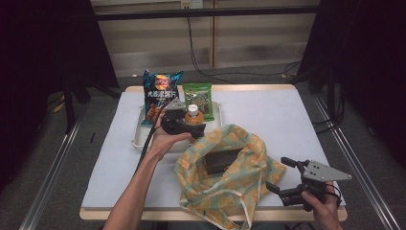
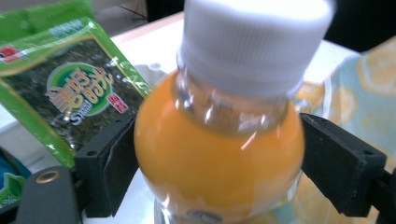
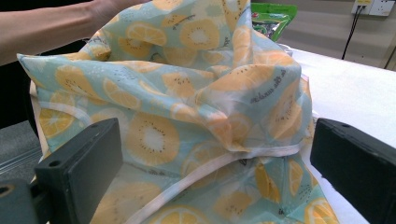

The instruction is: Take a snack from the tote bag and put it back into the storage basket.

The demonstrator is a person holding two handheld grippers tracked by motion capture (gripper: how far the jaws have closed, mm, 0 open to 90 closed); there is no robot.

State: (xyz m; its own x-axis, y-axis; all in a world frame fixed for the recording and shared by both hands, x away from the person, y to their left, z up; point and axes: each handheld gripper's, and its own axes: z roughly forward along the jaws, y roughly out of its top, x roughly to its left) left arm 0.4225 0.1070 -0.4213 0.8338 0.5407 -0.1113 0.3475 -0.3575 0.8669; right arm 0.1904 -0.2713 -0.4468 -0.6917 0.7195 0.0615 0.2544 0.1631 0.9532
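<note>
An orange juice bottle (image 1: 193, 115) with a white cap stands at the white tray (image 1: 138, 135). My left gripper (image 1: 184, 125) reaches around it from the left. In the left gripper view the bottle (image 2: 219, 140) sits between the jaws of the left gripper (image 2: 218, 175), whose pads lie close by its sides without visibly squeezing. A fruit-print cloth bag (image 1: 249, 160) lies open at the front, with a dark box (image 1: 221, 161) inside. My right gripper (image 1: 277, 173) stands open to the right of the bag; its view has bag fabric (image 3: 187, 93) between the wide jaws of the right gripper (image 3: 215, 172).
A blue chip bag (image 1: 162, 90) and a green seaweed pack (image 1: 197, 98) lean at the back of the tray. The seaweed pack (image 2: 70, 88) is just behind the bottle. The white table (image 1: 287, 120) ends in a wooden edge, and a cable runs along the floor behind.
</note>
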